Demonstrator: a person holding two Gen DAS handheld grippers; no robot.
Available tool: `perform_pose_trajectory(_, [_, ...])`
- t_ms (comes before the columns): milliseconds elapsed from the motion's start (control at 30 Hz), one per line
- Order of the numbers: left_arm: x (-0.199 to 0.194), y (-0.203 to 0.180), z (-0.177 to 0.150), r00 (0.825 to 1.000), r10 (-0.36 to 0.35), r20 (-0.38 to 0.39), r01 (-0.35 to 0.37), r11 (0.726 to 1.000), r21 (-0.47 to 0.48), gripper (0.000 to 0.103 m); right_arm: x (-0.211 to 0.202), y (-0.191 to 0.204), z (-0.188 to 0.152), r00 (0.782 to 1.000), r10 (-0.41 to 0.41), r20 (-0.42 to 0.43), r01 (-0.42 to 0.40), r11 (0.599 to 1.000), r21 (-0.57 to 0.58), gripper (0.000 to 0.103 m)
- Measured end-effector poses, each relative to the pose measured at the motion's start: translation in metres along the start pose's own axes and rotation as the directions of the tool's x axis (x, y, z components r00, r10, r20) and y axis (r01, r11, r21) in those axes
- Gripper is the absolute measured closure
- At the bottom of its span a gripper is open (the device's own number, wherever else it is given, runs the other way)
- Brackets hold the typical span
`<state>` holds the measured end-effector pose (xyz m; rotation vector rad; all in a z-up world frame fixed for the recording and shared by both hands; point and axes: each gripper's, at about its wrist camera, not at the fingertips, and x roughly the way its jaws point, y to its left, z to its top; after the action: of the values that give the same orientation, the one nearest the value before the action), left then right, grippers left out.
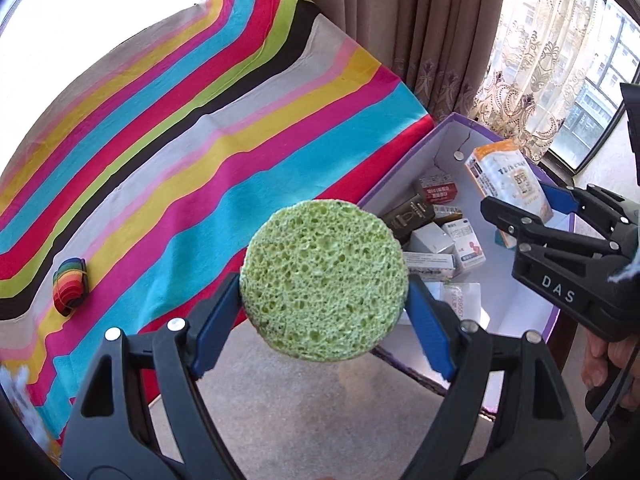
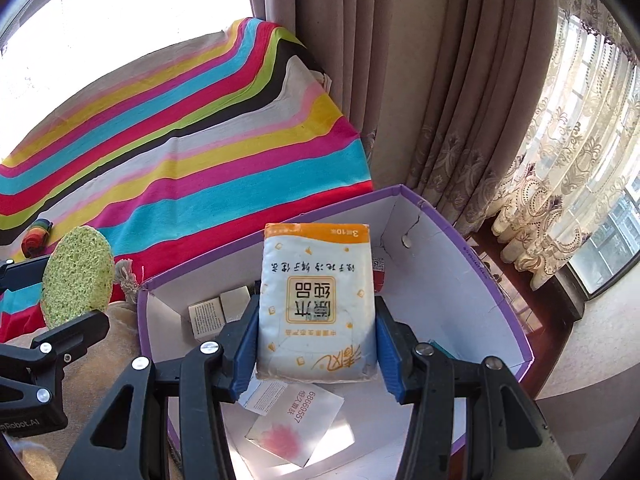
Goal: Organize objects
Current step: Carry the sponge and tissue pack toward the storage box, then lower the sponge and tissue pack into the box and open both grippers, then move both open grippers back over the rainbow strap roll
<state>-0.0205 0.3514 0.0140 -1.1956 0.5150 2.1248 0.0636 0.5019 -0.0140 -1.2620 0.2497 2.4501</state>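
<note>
My left gripper (image 1: 324, 308) is shut on a round green sponge (image 1: 324, 278), held in the air beside the edge of the striped table (image 1: 200, 140). In the right wrist view the same sponge (image 2: 76, 276) shows at the left. My right gripper (image 2: 316, 336) is shut on a white and orange tissue pack (image 2: 318, 304), held above the open purple box (image 2: 472, 248). From the left wrist, the right gripper (image 1: 520, 216) and its tissue pack (image 1: 506, 184) hang over the box (image 1: 400, 184), which holds several small cartons.
A rainbow-coloured object (image 1: 70, 286) lies on the striped cloth near its left edge. Flat plastic packets (image 2: 296, 416) lie on the box floor. Brown curtains (image 2: 380, 80) and a lace curtain (image 2: 560, 180) hang behind the box. Carpet (image 1: 304, 412) lies below.
</note>
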Motion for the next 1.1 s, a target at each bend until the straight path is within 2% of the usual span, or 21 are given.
perform_pose_trajectory(167, [0.003, -0.016, 0.001, 0.999, -0.035, 0.004, 0.035, 0.999, 0.037, 0.020, 0.002, -0.007, 0.003, 1.000, -0.025, 0.007, 0.025, 1.000, 0.010, 0.051])
perform_pose_trajectory(600, [0.003, -0.025, 0.002, 0.996, -0.083, 0.014, 0.082, 0.996, 0.031, 0.020, 0.002, -0.013, 0.004, 0.999, -0.036, 0.007, 0.035, 0.999, 0.025, 0.051])
perform_pose_trajectory(733, [0.006, -0.030, 0.001, 0.993, -0.116, -0.005, 0.117, 0.992, 0.042, 0.013, -0.001, -0.015, 0.005, 0.999, -0.037, 0.008, 0.036, 0.999, 0.039, 0.049])
perform_pose_trajectory(900, [0.006, -0.029, 0.001, 0.993, -0.120, -0.011, 0.120, 0.992, 0.032, 0.009, -0.001, -0.010, 0.004, 0.999, -0.035, -0.004, 0.035, 0.999, 0.024, 0.034])
perform_pose_trajectory(1033, [0.008, -0.022, -0.001, 0.992, -0.114, -0.054, 0.114, 0.993, 0.008, 0.007, -0.003, -0.003, 0.006, 0.999, -0.035, -0.009, 0.035, 0.999, 0.008, 0.032])
perform_pose_trajectory(1100, [0.015, -0.017, -0.002, 0.989, -0.060, -0.136, 0.062, 0.998, 0.011, 0.007, -0.004, 0.004, 0.007, 0.999, -0.034, -0.011, 0.034, 0.999, -0.002, 0.030])
